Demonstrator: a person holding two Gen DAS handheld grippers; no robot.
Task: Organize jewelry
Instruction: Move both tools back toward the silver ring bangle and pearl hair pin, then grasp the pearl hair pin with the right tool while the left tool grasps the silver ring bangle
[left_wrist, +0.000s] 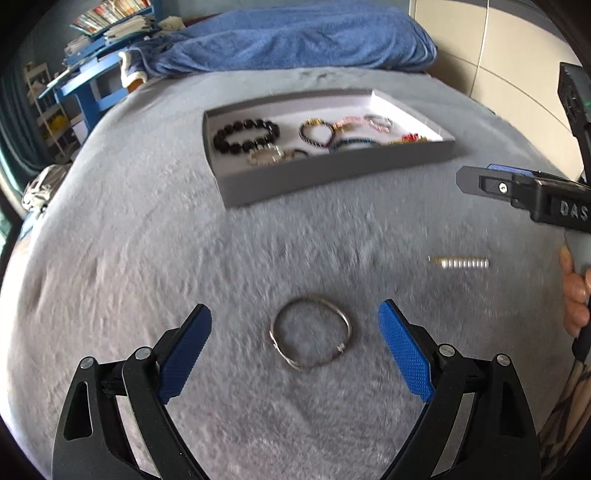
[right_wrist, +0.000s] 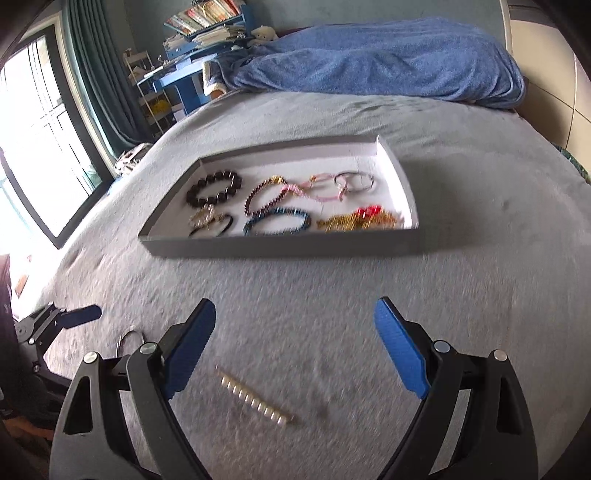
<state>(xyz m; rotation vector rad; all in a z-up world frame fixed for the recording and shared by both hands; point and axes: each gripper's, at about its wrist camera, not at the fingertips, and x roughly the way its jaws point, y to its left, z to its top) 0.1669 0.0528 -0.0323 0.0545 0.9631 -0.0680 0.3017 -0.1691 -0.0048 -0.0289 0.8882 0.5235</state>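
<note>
A thin silver bangle (left_wrist: 312, 334) lies on the grey bedspread between the open fingers of my left gripper (left_wrist: 295, 321), which is empty. A straight pearl hair clip (left_wrist: 460, 263) lies to its right. In the right wrist view the clip (right_wrist: 255, 398) lies just inside my right gripper (right_wrist: 295, 317), which is open and empty, and the bangle (right_wrist: 129, 341) peeks out behind its left finger. A grey tray (left_wrist: 332, 173) with a white inside holds several bracelets, among them a black bead bracelet (left_wrist: 245, 136); the tray (right_wrist: 280, 245) also shows in the right wrist view.
A blue blanket (left_wrist: 291, 37) is heaped at the far end of the bed. A blue desk with books (right_wrist: 192, 55) stands beyond it. A window (right_wrist: 33, 147) is at the left. The right gripper's body (left_wrist: 524, 195) hovers at the right of the left wrist view.
</note>
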